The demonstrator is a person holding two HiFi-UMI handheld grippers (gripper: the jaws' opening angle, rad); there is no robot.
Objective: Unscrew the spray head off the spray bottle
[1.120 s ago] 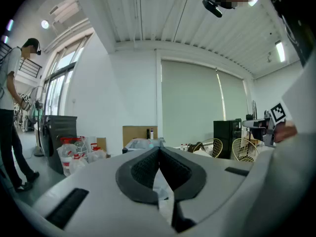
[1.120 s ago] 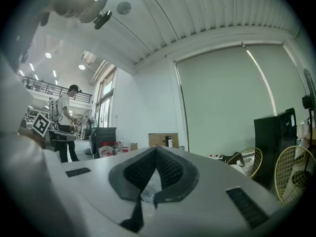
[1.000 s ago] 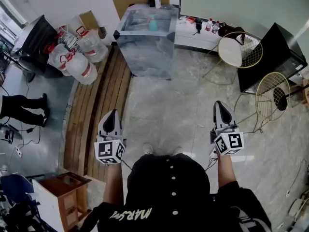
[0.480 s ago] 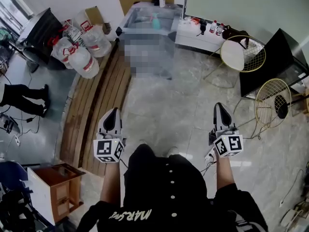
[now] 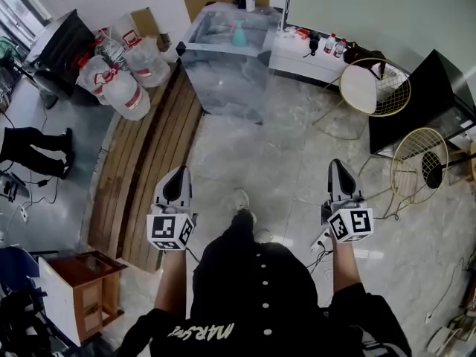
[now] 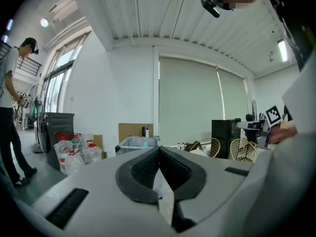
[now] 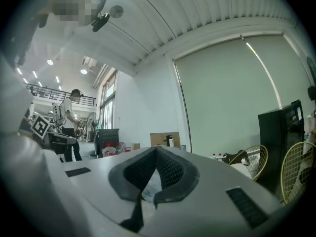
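A teal spray bottle [image 5: 239, 34] stands on a grey table [image 5: 223, 69] far ahead, at the top centre of the head view. My left gripper [image 5: 177, 175] and right gripper [image 5: 339, 165] are held out at waist height over the tiled floor, well short of the table. Both point toward it. In the left gripper view my left gripper [image 6: 159, 150] has its jaws pressed together with nothing between them, and the bottle [image 6: 143, 142] is a tiny shape just beyond the tips. My right gripper [image 7: 156, 150] is likewise shut and empty in the right gripper view.
Large water jugs [image 5: 123, 80] and a strip of wooden planks [image 5: 149, 162] lie left of the table. Two wire chairs [image 5: 374, 86] [image 5: 419, 155], a black cabinet [image 5: 435, 88] and a low white shelf [image 5: 305, 56] are on the right. A small wooden cabinet [image 5: 85, 292] stands near left. Another person [image 5: 33, 158] stands far left.
The person has stepped forward; one foot now shows ahead on the tiles. Both grippers moved along, still shut and side by side.
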